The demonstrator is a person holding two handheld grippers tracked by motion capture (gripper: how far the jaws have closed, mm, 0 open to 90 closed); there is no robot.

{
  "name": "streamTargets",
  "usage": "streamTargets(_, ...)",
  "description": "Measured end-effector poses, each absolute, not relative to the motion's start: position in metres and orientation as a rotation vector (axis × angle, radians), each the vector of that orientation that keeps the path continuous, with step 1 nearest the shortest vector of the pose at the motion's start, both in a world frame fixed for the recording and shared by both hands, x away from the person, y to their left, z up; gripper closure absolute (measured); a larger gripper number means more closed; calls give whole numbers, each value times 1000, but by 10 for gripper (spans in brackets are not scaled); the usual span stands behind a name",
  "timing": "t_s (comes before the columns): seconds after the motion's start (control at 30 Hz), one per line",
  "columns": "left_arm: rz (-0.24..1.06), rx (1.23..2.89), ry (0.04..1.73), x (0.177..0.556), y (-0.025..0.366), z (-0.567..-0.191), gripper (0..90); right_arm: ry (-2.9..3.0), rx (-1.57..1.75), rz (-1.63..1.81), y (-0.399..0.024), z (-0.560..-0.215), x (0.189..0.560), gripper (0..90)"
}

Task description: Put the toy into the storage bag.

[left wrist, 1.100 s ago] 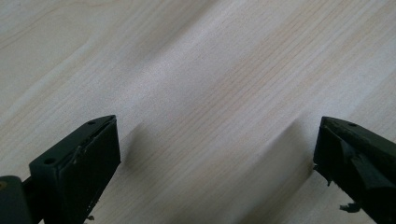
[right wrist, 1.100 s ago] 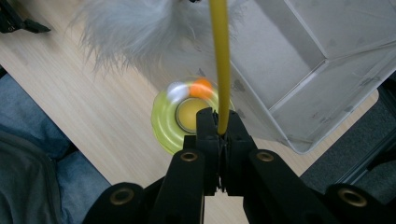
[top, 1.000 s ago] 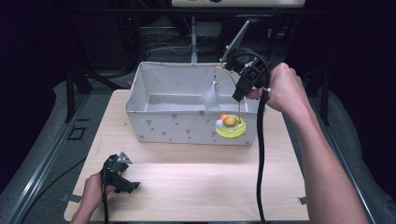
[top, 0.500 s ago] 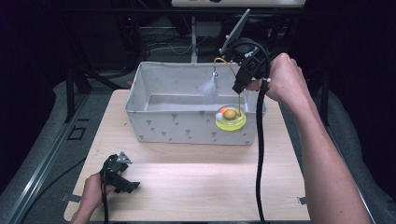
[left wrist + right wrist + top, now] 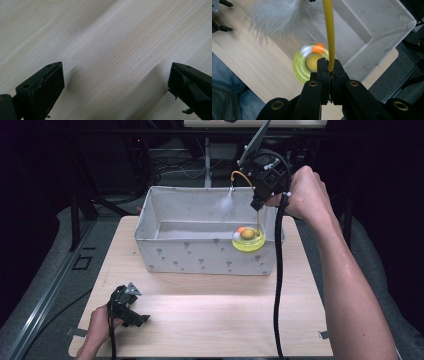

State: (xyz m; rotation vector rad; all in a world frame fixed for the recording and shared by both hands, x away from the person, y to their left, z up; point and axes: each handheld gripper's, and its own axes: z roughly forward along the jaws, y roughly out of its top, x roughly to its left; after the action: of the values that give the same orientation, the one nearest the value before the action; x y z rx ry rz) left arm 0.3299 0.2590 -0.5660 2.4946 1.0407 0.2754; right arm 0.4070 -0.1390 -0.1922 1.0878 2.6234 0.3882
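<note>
Here the right gripper (image 5: 329, 71) is pinching a thin yellow wand (image 5: 329, 32) between jaws closed tight on it, and in the high view the same right gripper (image 5: 258, 206) is hanging above the right end of the grey fabric bin (image 5: 200, 260). The wand is running almost straight down from the jaws to a round yellow-green toy base (image 5: 248, 241), which is dangling clear of the table, level with the bin's front right corner, with an orange ball (image 5: 241, 229) and a white ball (image 5: 235, 235) sitting on it; whether it is brushing the rim I cannot tell. Above the grip the wand is arching over to the left and ending in a white feather tuft (image 5: 226, 205) over the bin's open inside. So the long axis is upright, and the hollow of the bin is lying just left of and beyond the base, with the near wall and right end wall as the edges to clear. The right hand (image 5: 305, 195) is the one close by. The left gripper (image 5: 117, 82) is resting with jaws spread wide over bare table (image 5: 105, 37), holding nothing, and in the high view this left gripper (image 5: 131, 307) is sitting near the table's front left corner, well apart from the bin. The inside of the bin looks open and roomy.
</note>
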Motion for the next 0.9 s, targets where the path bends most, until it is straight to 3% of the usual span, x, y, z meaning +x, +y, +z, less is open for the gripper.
streamTargets(0.9,274,2494,1039,330,259,-566,6,2514,1172,379,-150,-184,438,879)
